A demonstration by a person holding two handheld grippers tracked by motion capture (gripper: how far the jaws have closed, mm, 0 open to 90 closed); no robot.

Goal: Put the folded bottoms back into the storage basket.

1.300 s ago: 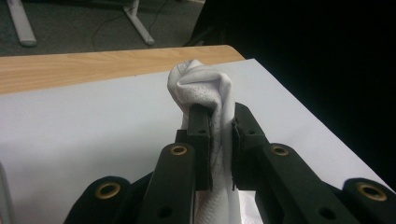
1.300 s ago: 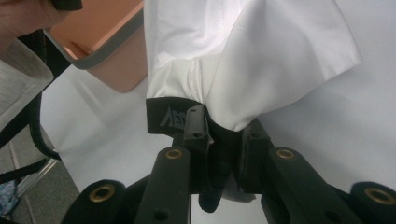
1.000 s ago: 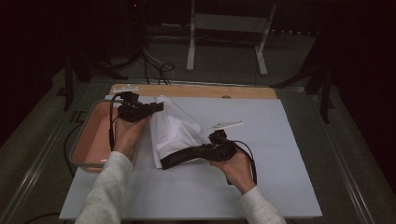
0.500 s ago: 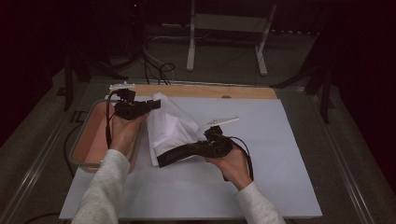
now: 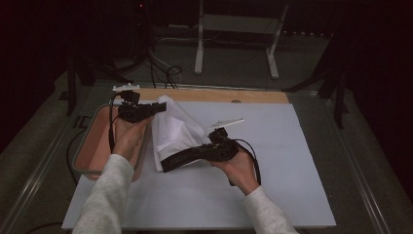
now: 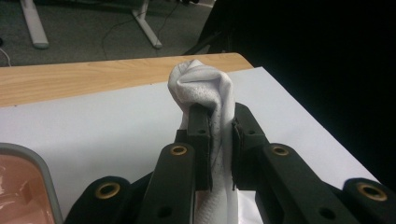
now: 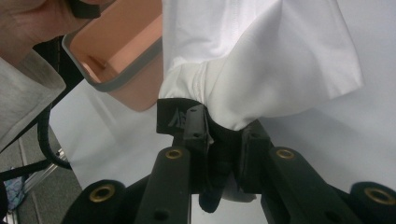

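Since the earlier frames, both hands have shifted a little toward nine o'clock in the high view, and the cloth between them hangs more gathered.

Item 1: right gripper (image 5: 168,163), nearest the person, at about six o'clock of the cloth. Jaws clenched on the lower edge of the white garment (image 5: 175,134), where a black band (image 7: 175,119) runs along its hem; the right gripper view shows fabric bunched between the pads.

Item 2: white garment, lifted and draped over the white sheet (image 5: 272,161) covering the table, strung between the two grippers, just beside the tray.

Item 3: left gripper (image 5: 158,107), at eleven o'clock of the garment. Jaws clamped on a twisted upper corner of the cloth, which pokes up beyond the tips in the left gripper view.

Item 4: pink tray (image 5: 83,156) with grey rim, at nine o'clock of the garment, under the left hand (image 5: 127,139).

Item 5: wooden table edge (image 5: 234,96), twelve o'clock, farthest.
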